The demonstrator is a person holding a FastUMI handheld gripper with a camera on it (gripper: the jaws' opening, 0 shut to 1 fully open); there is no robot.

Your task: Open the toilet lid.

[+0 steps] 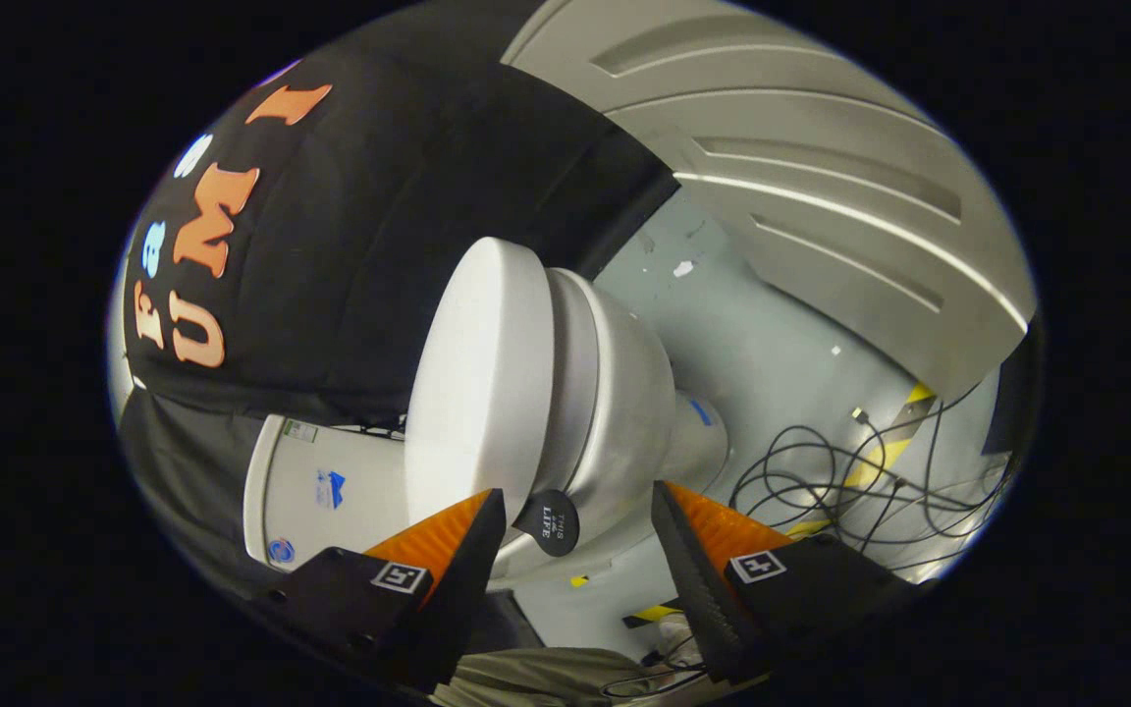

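Your view is rolled on its side, so read the toilet as tipped over. At about 8 o'clock from the claw point(577, 520) sits the white cistern point(330, 491), with stickers on its face. Next, at about 11 o'clock just beyond the near finger, is the toilet lid point(482, 378), a smooth white oval. It lies flat against the seat point(575, 383) with no gap that you can see, so the lid is closed and the opening itself is not yet done. Right of the seat, the bowl point(634, 412) curves away toward the pale floor point(772, 353).

Between the fingers, just ahead of them, a round dark tag point(548, 522) hangs at the lid's front edge; it looks like a pull tab, though you cannot be sure where it attaches. Your claw is spread wide and grips nothing, and neither finger touches the tag or the lid.

Farther right, at 3 o'clock, loose black cables point(860, 471) lie over the floor.

What is left, as I judge it: close in on the tab or lid edge, grip it, and swing the lid up toward the cistern.
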